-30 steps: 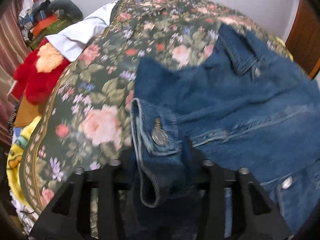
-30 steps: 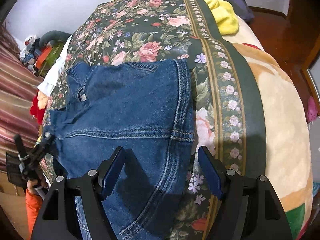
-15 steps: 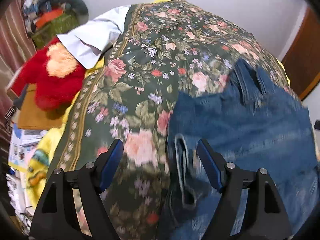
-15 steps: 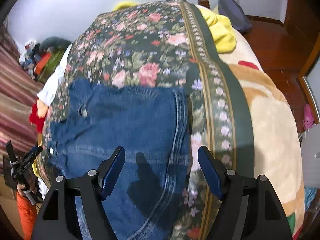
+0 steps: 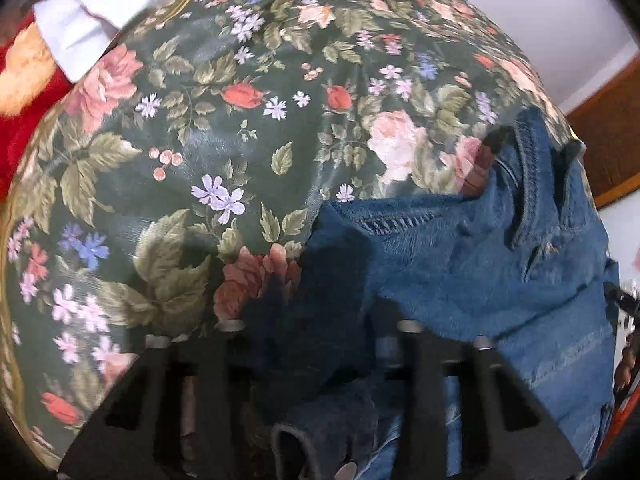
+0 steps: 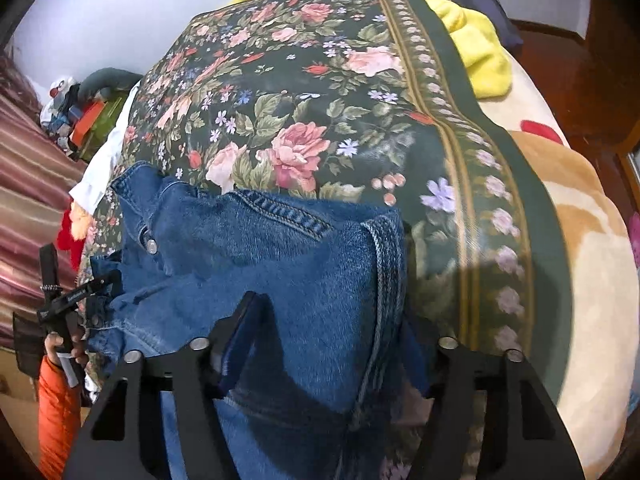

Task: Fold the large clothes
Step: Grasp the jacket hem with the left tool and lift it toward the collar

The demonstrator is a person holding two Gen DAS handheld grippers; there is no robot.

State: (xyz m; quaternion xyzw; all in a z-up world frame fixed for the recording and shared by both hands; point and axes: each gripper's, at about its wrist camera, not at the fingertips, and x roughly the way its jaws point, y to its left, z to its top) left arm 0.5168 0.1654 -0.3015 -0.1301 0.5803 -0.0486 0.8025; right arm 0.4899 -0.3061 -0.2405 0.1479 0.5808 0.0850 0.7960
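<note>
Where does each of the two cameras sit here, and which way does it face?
Left wrist: on the left claw, facing steeply down at the denim jacket edge on the floral bedspread; own fingers show.
Right wrist: on the right claw, facing down over the jacket's other side; own fingers, the left claw, a hand and an orange sleeve show.
Shared: jacket, bedspread.

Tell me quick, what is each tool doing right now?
Left tool: just closed further, gripping the denim jacket at its edge.
Right tool: just closed further, pinching a fold of the jacket.
</note>
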